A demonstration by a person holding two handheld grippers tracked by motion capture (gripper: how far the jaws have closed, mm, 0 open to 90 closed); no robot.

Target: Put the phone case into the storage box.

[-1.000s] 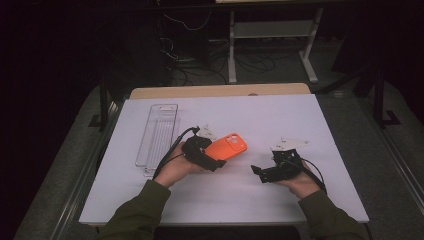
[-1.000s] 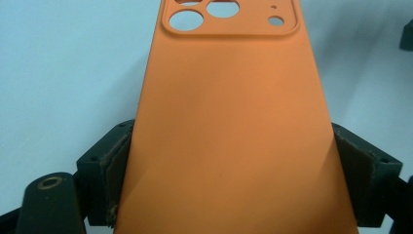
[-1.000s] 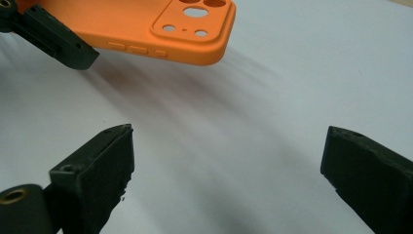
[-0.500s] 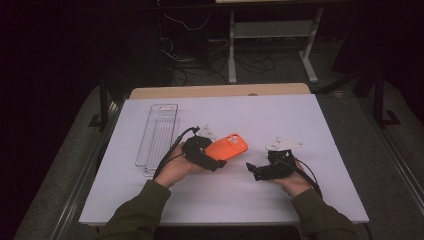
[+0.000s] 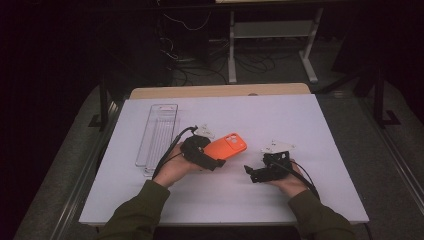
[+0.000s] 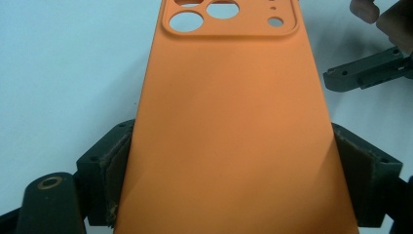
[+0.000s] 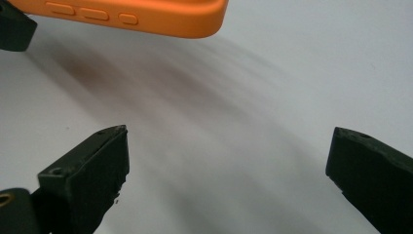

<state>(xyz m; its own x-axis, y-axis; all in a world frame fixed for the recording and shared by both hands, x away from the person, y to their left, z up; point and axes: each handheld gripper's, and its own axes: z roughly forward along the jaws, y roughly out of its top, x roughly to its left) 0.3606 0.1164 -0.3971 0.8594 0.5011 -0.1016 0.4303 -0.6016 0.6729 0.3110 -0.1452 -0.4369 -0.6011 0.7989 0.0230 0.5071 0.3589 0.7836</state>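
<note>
Firmly, left gripper (image 5: 216, 163) clamps orange phone case (image 5: 226, 146) (camera cutouts outward).

An orange phone case (image 6: 234, 126), camera cutouts at top, is clamped betw. both padded jaws of the left gripper (image 6: 234, 185) over a white table (image 6: 63, 63), w/ the right gripper (image 6: 365, 73) seen nearby at upper right.

1. The high view looks forward and down from above the person's side, taking in the whole white tabletop (image 5: 300, 125).
2. The left gripper view sits very close behind the orange phone case (image 6: 234, 126).
3. The right gripper view looks low across the tabletop toward the same case's edge.
</note>
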